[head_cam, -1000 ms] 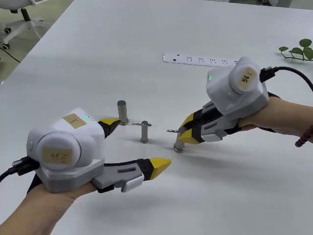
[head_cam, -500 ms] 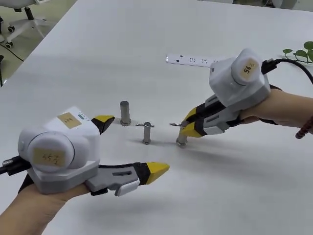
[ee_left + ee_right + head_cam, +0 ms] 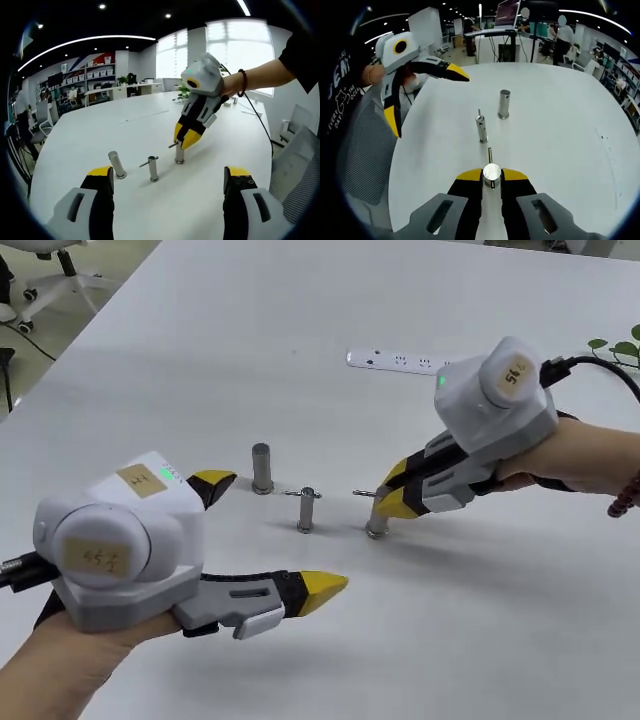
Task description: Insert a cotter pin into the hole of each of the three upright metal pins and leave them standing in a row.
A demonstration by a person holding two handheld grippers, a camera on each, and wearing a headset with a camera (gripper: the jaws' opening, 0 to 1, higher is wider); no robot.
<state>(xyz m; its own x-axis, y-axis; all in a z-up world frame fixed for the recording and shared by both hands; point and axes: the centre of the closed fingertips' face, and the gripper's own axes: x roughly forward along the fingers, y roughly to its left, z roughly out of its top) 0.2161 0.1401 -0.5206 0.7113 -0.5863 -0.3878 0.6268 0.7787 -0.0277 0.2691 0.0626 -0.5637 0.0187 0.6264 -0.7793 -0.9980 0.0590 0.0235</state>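
Head view: left hand-held gripper (image 3: 275,532) wide, clear of pins; right hand-held gripper (image 3: 391,494) clamps rightmost pin (image 3: 376,528).

**Head view:** a handwritten number starting "56" stands on the round tan sticker (image 3: 509,377) at the rear of the right gripper (image 3: 386,493). The left gripper (image 3: 280,532) bears a round sticker (image 3: 98,556) with scrawled digits, perhaps "55", and a square sticker (image 3: 141,481) with an illegible mark.

**Right gripper view:** white lettering (image 3: 341,67) on a person's dark shirt (image 3: 350,87) is cut off and unreadable.
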